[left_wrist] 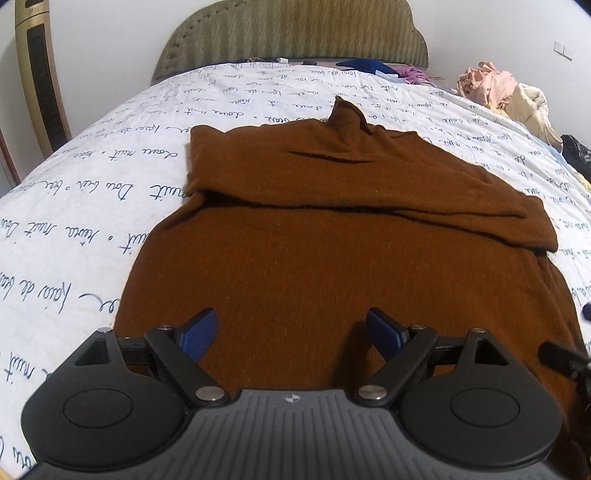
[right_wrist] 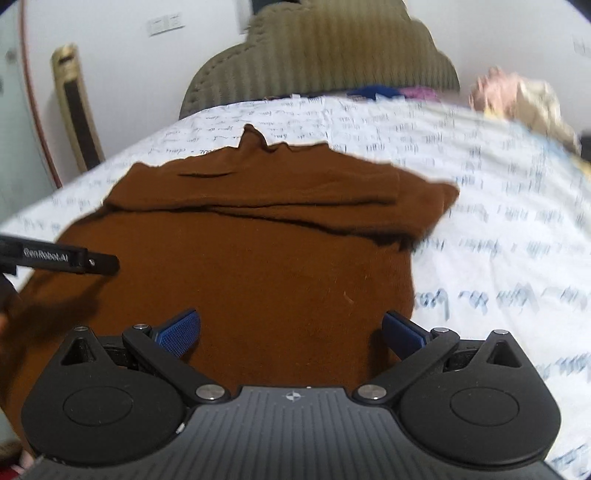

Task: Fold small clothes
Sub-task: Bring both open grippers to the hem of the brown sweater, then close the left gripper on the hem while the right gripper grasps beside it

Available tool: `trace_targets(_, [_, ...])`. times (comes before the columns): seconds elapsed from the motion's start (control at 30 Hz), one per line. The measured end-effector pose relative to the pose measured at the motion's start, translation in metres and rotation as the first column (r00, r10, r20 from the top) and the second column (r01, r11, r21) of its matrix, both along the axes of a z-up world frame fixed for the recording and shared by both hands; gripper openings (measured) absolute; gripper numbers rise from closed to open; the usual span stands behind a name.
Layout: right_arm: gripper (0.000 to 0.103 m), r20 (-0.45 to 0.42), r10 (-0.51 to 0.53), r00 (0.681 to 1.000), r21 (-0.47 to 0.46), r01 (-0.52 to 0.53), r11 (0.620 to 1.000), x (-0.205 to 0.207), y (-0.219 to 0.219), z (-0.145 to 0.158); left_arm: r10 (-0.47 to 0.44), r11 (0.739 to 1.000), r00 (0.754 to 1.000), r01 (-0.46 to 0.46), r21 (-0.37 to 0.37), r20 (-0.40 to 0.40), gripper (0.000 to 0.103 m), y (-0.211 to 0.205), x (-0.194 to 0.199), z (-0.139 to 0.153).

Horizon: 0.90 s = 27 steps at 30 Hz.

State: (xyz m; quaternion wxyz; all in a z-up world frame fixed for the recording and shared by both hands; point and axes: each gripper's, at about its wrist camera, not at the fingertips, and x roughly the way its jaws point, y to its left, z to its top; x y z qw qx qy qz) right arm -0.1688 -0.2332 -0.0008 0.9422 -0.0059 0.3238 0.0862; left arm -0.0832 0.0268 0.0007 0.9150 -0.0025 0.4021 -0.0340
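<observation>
A brown knit sweater [left_wrist: 332,251] lies flat on the bed, its sleeves folded across the chest and its collar standing up at the far end. My left gripper [left_wrist: 291,328] hovers open over the near hem, blue pads wide apart with nothing between them. The right wrist view shows the same sweater [right_wrist: 240,266], blurred by motion. My right gripper [right_wrist: 291,328] is open too, above the sweater's near right part, its right pad close to the side edge. The left gripper's black body [right_wrist: 59,258] juts in from the left of that view.
The white bedsheet [left_wrist: 92,206] printed with blue handwriting covers the bed. A padded olive headboard [left_wrist: 291,33] stands at the far end. Crumpled clothes [left_wrist: 498,88] are piled at the far right, with dark blue and purple garments [left_wrist: 373,66] by the headboard. A gold tower unit [left_wrist: 37,74] stands left.
</observation>
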Motion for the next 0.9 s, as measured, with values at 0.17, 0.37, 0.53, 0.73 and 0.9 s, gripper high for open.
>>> trace_targets(0.17, [0.103, 0.044, 0.018, 0.999, 0.015, -0.018, 1.000, -0.006, 0.000, 0.014, 0.009, 1.000, 1.000, -0.009, 0.030, 0.006, 0.088, 0.001, -0.008, 0.001])
trace_targets(0.37, [0.103, 0.004, 0.011, 1.000, 0.040, -0.011, 0.999, -0.007, -0.005, 0.013, 0.017, 0.998, 1.000, -0.017, 0.055, 0.010, 0.088, 0.006, -0.015, 0.002])
trace_targets(0.53, [0.103, -0.015, 0.055, 0.998, 0.140, -0.052, 0.989, -0.010, -0.018, 0.008, -0.016, 0.997, 0.999, 0.014, 0.072, 0.029, 0.088, 0.014, -0.026, 0.003])
trace_targets(0.73, [0.103, -0.074, 0.034, 0.997, 0.136, -0.023, 0.990, -0.017, -0.034, 0.004, -0.042, 0.998, 0.996, 0.037, 0.058, 0.075, 0.088, 0.047, -0.048, 0.008])
trace_targets(0.9, [0.103, -0.140, 0.001, 0.990, 0.232, 0.032, 0.972, -0.025, -0.065, -0.007, 0.010, 0.999, 0.994, -0.015, 0.045, 0.104, 0.088, 0.088, -0.061, 0.015])
